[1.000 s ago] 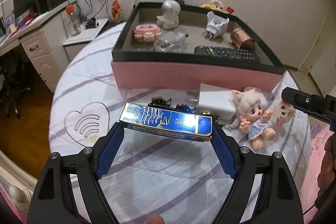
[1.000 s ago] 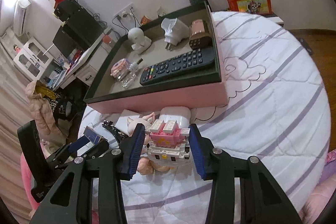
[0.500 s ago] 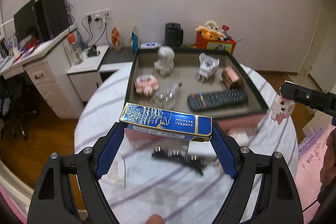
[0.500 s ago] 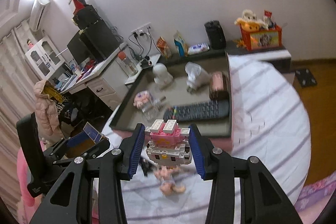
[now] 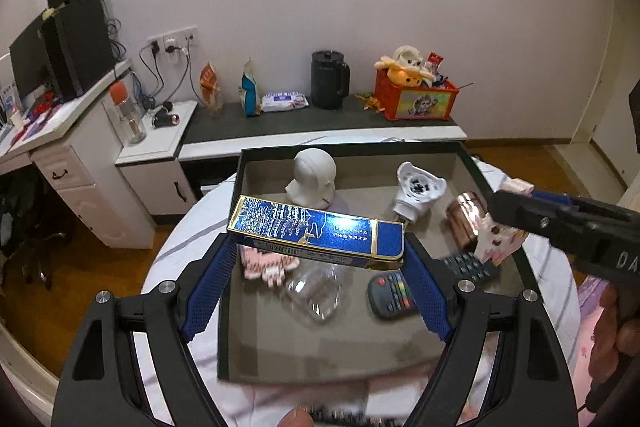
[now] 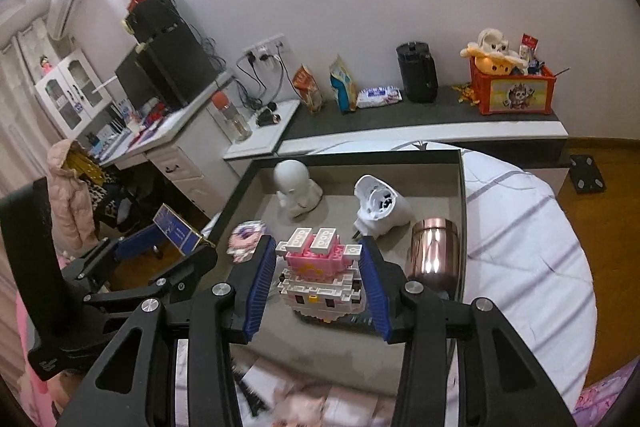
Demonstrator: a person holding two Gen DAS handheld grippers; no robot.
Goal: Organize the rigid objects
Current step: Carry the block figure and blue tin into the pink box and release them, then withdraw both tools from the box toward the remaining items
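Now both loads have risen from the bedspread to hang over the tray (image 5: 500,307), left gripper (image 5: 316,259) clamping the blue box (image 5: 316,233), right gripper (image 6: 320,283) the brick figure (image 6: 320,275), ready to set down.

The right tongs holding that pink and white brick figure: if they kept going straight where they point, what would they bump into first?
Probably the grey floor of the dark-rimmed tray, near the black remote control just behind the pink and white brick figure; depth is hard to judge.

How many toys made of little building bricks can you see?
2. One pink-and-white brick figure is held in the right gripper above the tray. Another pink brick toy lies in the tray's left side. The grippers may hide more.
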